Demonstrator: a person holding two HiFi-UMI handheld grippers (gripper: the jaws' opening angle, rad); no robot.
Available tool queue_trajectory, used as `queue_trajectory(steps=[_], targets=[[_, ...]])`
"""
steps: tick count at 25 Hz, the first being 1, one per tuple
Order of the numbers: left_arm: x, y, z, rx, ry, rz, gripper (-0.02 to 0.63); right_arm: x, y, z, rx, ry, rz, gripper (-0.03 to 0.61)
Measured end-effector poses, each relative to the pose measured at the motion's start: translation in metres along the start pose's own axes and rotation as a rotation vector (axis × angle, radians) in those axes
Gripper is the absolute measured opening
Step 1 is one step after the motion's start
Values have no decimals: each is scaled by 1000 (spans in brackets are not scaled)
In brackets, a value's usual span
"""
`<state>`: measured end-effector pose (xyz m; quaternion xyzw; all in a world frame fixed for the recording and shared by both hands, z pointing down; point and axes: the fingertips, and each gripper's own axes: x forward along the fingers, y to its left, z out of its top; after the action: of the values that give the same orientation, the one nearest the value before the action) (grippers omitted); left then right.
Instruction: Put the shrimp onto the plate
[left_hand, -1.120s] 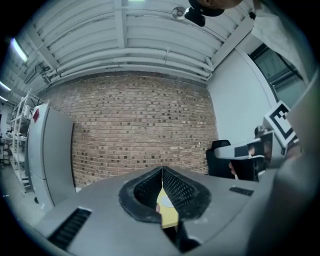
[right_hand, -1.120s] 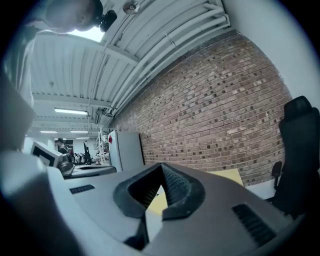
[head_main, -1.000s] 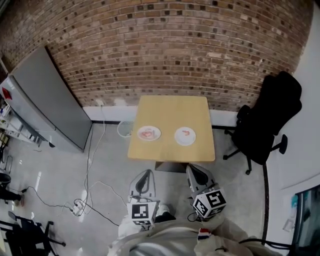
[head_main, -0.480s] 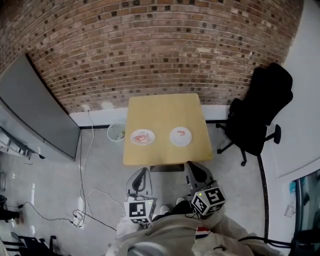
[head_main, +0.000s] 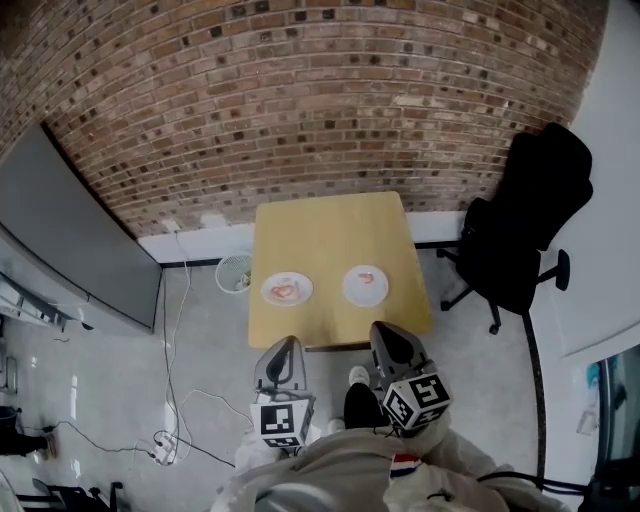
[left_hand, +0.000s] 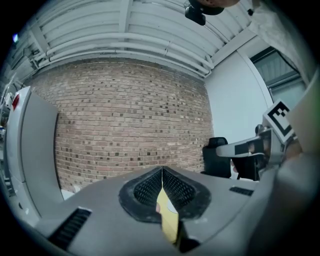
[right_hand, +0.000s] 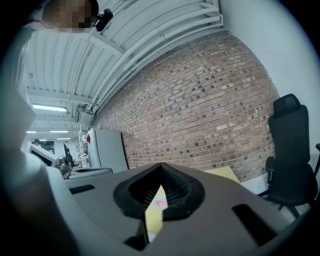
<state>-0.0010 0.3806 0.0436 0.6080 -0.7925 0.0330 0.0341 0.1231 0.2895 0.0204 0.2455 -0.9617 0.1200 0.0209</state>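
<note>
On the yellow table (head_main: 325, 235) stand two white plates. The left plate (head_main: 270, 296) holds pink shrimp (head_main: 288, 291); the right plate (head_main: 349, 292) carries one shrimp (head_main: 368, 277). Both grippers hover over the floor just short of the table's near edge, pointing level at it. My left gripper (head_main: 285, 346) is shut and empty, in line with the left plate. My right gripper (head_main: 382, 332) is also shut and empty, just before the right plate. In the right gripper view a plate with a shrimp (right_hand: 159, 202) shows through the slit below the meeting tips (right_hand: 160, 167). The left gripper (left_hand: 162, 170) shows only a strip of table (left_hand: 169, 225).
A black office chair (head_main: 525, 225) stands right of the table. A grey cabinet (head_main: 70, 240) lies to the left, a white waste basket (head_main: 234, 272) at the table's left corner. Cables (head_main: 175, 400) trail over the floor. A brick wall (head_main: 320, 100) runs behind.
Both grippers have moved forward to the table's near edge, and the table now lies closer below them. Their jaws have stayed shut.
</note>
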Motion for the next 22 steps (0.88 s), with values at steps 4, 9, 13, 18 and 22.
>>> queue_trajectory(steps=[4, 9, 13, 18, 22], targets=[[32, 1, 0, 12, 5, -11, 12, 25, -22, 2, 11, -2, -9, 23], [81, 3, -2, 14, 24, -21, 12, 62, -55, 5, 24, 15, -16, 23], [125, 6, -3, 15, 42, -20, 12, 96, -84, 10, 31, 28, -12, 23], [175, 7, -6, 9, 63, -9, 12, 131, -121, 13, 43, 44, -2, 23], [208, 7, -13, 21, 97, 0, 12, 151, -151, 12, 54, 65, 7, 23]])
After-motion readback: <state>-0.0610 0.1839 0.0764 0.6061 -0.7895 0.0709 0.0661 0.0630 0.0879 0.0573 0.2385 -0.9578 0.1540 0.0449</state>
